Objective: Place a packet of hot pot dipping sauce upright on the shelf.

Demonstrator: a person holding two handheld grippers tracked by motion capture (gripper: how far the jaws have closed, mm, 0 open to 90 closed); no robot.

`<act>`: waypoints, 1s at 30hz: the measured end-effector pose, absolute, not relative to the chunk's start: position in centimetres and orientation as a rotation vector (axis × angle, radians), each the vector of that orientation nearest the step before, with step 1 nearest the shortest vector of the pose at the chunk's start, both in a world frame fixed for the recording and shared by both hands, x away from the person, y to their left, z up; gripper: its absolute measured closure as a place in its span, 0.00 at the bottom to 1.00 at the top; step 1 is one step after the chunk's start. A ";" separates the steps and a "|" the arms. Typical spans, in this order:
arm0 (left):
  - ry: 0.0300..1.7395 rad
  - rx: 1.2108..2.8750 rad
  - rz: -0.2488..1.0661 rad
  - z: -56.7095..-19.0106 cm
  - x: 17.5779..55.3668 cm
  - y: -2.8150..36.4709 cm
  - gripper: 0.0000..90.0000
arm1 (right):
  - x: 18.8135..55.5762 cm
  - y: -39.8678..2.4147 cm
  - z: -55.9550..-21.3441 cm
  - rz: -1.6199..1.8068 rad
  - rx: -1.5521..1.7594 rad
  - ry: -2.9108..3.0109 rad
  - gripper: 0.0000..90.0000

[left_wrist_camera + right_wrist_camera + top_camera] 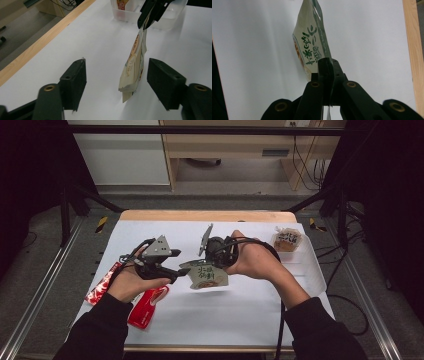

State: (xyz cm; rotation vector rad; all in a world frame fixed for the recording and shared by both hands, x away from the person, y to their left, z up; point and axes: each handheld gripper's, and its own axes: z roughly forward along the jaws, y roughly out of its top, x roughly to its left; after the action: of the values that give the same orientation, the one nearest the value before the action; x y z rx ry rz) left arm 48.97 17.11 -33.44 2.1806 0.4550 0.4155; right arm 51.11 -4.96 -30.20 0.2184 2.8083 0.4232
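Observation:
A cream snack packet [208, 276] with green writing hangs over the white table cover [225, 315] at mid-table. My right gripper [199, 262] is shut on the packet's top edge; in the right gripper view the black jaws [328, 65] pinch the packet [312, 47]. My left gripper [176, 266] stands to the left of it with its jaws spread. In the left gripper view the packet [133, 65] hangs edge-on between the left gripper's [117, 68] open jaws, and neither pad touches it. The right gripper [147, 18] shows above, clamped on the packet's top.
Two red packets [147, 307] [102, 284] lie on the cover under the left forearm. A clear plastic tray [306, 265] at the right holds an orange-and-white packet [287, 240]. The wooden table edge [207, 216] runs along the far side.

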 end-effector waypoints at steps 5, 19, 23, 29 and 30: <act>0.479 2.173 0.414 -34.0 48.5 17.5 0.20 | 51.2 -5.7 -29.8 0.427 0.248 2.801 1.00; 0.588 2.166 0.428 -37.6 46.7 19.2 0.12 | 51.7 -9.7 -27.5 0.503 0.279 2.727 1.00; 0.605 2.174 0.432 -38.5 46.2 19.5 0.12 | 51.8 -11.1 -26.9 0.515 0.291 2.709 1.00; 0.632 2.193 0.436 -40.5 45.2 19.7 0.12 | 51.8 -12.9 -26.2 0.528 0.321 2.686 1.00; 0.636 2.194 0.433 -40.9 45.1 19.8 0.12 | 51.8 -13.2 -26.0 0.530 0.320 2.681 1.00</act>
State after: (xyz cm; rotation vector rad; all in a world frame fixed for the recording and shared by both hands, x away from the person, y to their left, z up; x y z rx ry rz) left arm 45.05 19.79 -40.90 2.1945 0.6359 0.4325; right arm 51.79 -13.19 -25.96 0.3201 2.6810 0.5302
